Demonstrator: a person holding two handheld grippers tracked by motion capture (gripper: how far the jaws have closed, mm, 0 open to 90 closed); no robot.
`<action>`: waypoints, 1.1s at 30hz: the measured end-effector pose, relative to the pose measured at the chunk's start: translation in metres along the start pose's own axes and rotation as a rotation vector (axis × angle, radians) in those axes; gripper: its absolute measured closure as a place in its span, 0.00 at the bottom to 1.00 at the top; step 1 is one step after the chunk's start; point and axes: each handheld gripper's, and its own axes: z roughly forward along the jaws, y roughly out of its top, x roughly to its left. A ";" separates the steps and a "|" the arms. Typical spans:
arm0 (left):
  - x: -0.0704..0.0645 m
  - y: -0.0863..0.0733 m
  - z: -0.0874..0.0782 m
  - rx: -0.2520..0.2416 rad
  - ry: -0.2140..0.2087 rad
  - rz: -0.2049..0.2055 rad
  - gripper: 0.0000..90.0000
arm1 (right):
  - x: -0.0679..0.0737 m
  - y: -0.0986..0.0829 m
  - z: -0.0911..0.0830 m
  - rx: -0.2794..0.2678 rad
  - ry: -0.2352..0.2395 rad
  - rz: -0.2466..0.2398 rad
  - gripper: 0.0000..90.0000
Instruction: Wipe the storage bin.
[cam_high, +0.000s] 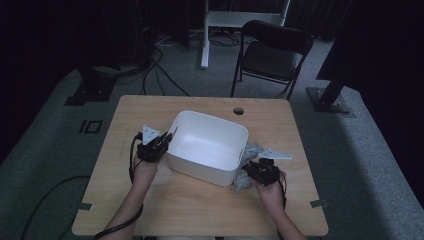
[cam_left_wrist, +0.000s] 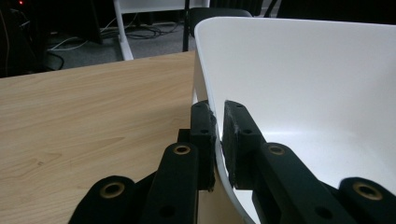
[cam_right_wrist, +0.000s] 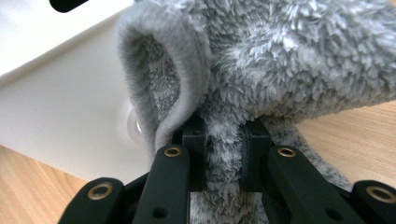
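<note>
Both grippers are busy: the left gripper pinches the near-left wall of the white tub at frame centre, one jaw inside, one outside, while the right gripper clamps a fold of fluffy grey cloth just right of the tub. I'd say lift the cloth well above the rim before swinging it over, keeping the tub pinned steady.
</note>
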 end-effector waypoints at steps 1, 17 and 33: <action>0.000 0.000 0.000 0.000 0.002 0.000 0.92 | 0.000 0.000 0.001 0.003 -0.008 -0.003 0.86; -0.001 0.000 0.000 0.000 0.021 -0.007 0.91 | -0.016 -0.006 0.012 0.050 0.012 0.068 0.86; 0.001 0.001 0.001 0.004 -0.011 -0.002 0.92 | -0.006 0.024 -0.014 -0.066 -0.004 0.007 0.85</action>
